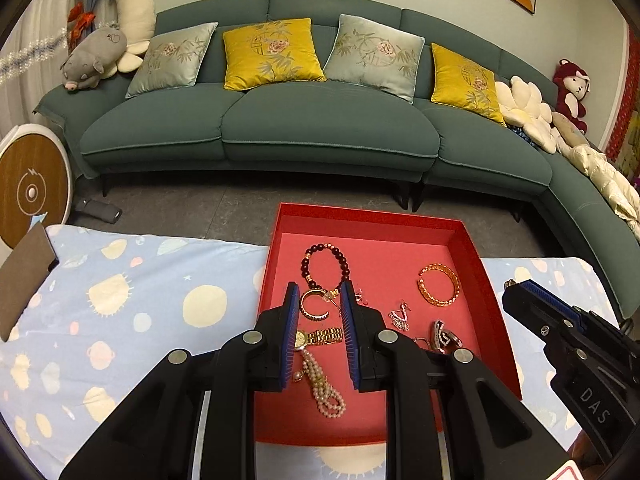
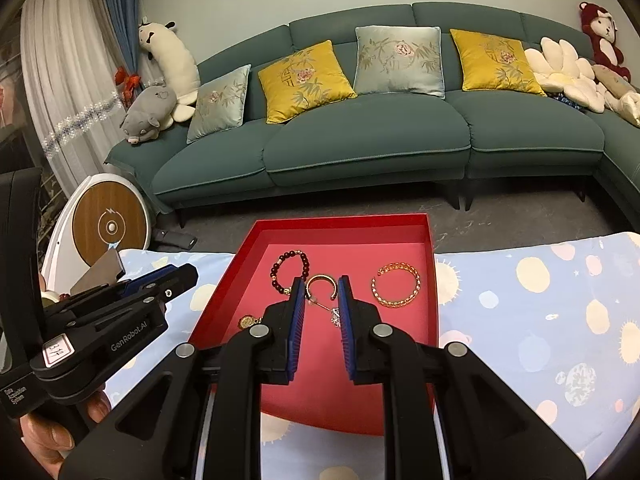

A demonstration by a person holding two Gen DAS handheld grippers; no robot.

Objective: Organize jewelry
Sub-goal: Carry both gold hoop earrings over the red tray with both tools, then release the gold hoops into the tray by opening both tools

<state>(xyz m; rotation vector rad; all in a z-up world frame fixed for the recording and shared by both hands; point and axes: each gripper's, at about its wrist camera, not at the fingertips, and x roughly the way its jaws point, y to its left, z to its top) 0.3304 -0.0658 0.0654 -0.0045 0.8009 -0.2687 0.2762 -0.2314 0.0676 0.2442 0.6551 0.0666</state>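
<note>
Jewelry in the red tray (image 1: pixel 494 304), gold hoop (image 1: pixel 314 304) centred, lies between each released hand-held gripper (image 1: pixel 320 300)'s fingers.

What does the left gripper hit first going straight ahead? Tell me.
Probably the gold open ring, lying between the left gripper's open fingertips in the red tray, with the dark bead bracelet just beyond. Height above the tray is unclear.

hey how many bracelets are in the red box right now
2. The dark bead bracelet lies near the far left of the red box; the gold bangle lies at the far right. More could be hidden behind the jaws.
</note>
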